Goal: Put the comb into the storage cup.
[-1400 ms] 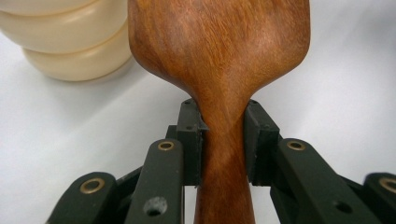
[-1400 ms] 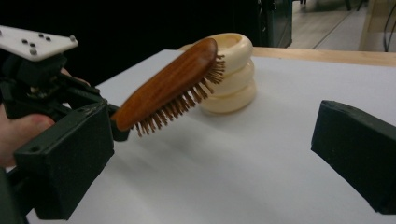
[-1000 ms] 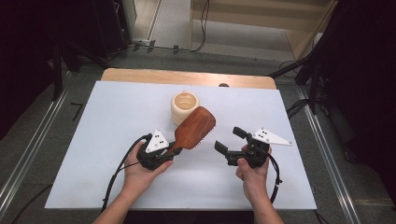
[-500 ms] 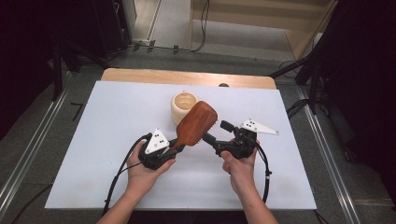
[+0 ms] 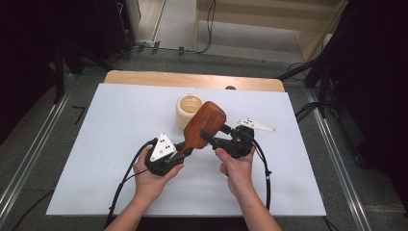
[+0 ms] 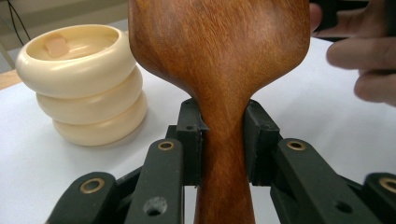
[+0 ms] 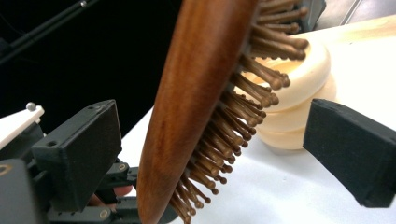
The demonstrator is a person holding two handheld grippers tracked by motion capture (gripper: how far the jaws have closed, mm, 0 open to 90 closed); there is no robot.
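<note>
While the white table [image 5: 96,144] carries the cream ribbed cup [image 5: 188,109], I hold the wooden hairbrush [image 5: 204,126] raised above the surface just in front of that cup. The long axis of the hairbrush runs diagonally in the high view: the handle end points down and left into my left gripper [image 5: 185,149], and the broad paddle head points up and right, overlapping the cup's right edge. In the left gripper view the axis stands upright, with the head [image 6: 219,42] at the top and the neck descending between my jaws.

The hairbrush is reddish-brown polished wood with visible grain, and its smooth back faces the high camera. The opposite face carries rows of wooden pins with rounded tips [image 7: 233,116], angled toward the cup [image 7: 299,93].

My left jaws are clamped on the narrow neck, with both pads pressed against the wood. My right gripper [image 5: 211,137] approaches the head edge-on. Its jaws stand wide apart and have just been closing slightly; the head sits between them, with a gap on either side, and neither pad touches it.
</note>
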